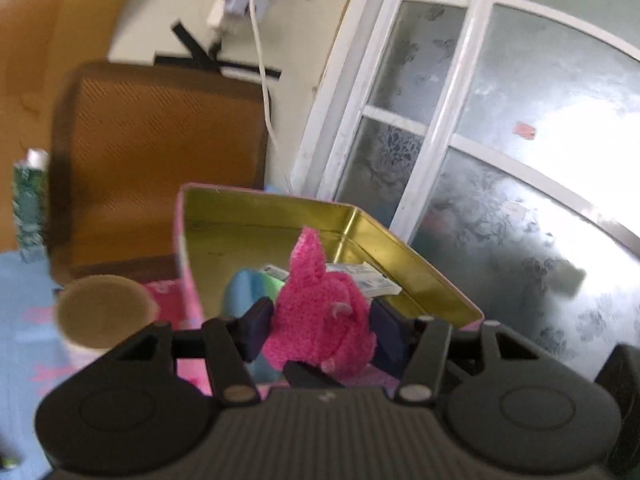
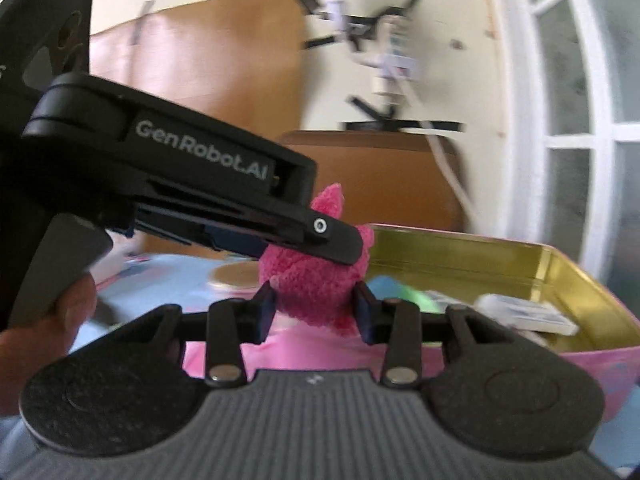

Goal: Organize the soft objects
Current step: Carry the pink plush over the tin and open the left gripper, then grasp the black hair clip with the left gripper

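Up close, the left gripper (image 1: pixel 320 328) reaches forward and slightly downward over the near edge of an open tin (image 1: pixel 420 264), its dark blue pads (image 1: pixel 258 328) pressed into both sides of a pink plush toy (image 1: pixel 320 320); the toy is clamped and held just above the tin's near wall. From the right wrist view, the left gripper (image 2: pixel 340 248) comes in from the left as a long black body slanting down to the right, with a hand (image 2: pixel 60 312) wrapped round its grip at the lower left; white lettering on its side reads "GenRobot.AI". The right gripper (image 2: pixel 316 308) sits level below it, its blue pads touching the same plush toy (image 2: pixel 316 280) on either flank, so both claws appear closed on it, though blur makes the right one's pressure harder to judge. The toy stands roughly upright, long axis vertical, one pointed ear (image 1: pixel 310 248) aimed upward. Inside the tin's gold interior (image 2: pixel 460 256) lie a blue soft item (image 1: pixel 244 292) and small white packets (image 2: pixel 528 314).
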A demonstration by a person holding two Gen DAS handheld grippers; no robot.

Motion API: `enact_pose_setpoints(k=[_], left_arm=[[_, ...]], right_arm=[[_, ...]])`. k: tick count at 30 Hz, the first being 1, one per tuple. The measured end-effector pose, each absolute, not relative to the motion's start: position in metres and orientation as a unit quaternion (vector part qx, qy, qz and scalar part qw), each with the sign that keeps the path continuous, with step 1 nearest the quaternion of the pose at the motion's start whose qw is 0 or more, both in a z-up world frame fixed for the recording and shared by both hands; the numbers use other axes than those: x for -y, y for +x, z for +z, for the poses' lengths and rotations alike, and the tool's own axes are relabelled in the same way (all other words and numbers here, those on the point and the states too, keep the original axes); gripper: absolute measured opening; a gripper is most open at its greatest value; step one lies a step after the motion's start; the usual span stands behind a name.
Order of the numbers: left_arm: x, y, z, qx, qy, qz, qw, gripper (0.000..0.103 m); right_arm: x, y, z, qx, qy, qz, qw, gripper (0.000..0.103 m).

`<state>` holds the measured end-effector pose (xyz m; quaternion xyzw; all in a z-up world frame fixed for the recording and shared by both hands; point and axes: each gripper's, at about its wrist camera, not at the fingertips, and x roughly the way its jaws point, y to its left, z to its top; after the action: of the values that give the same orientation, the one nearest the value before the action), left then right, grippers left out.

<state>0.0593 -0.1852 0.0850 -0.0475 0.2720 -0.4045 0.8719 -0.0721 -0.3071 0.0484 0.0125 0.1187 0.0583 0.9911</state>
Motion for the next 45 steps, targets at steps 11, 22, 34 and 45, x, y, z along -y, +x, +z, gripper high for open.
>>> enact_pose_setpoints(k=[11,22,34,45], left_arm=[[0.169,0.070,0.073,-0.275,-0.058,-0.350,0.894,0.068],[0.009,0.003,0.045,-0.257,-0.107,-0.253,0.926,0.068],[-0.124,0.005,-0.004,-0.273,-0.278,-0.103,0.915,0.065],[-0.114,0.001,-0.003,-0.276,-0.252,-0.113,0.921,0.074]], right_arm=[[0.358,-0.015,0.040,-0.162,0.066,-0.051,0.983,0.071],[0.318,-0.062,0.051,-0.085,0.081,0.075,0.990,0.055],[0.160,0.030,0.025,-0.289,-0.010,0.343,0.894,0.069],[0.164,-0.006,0.018,-0.304,-0.008,0.327,0.895,0.034]])
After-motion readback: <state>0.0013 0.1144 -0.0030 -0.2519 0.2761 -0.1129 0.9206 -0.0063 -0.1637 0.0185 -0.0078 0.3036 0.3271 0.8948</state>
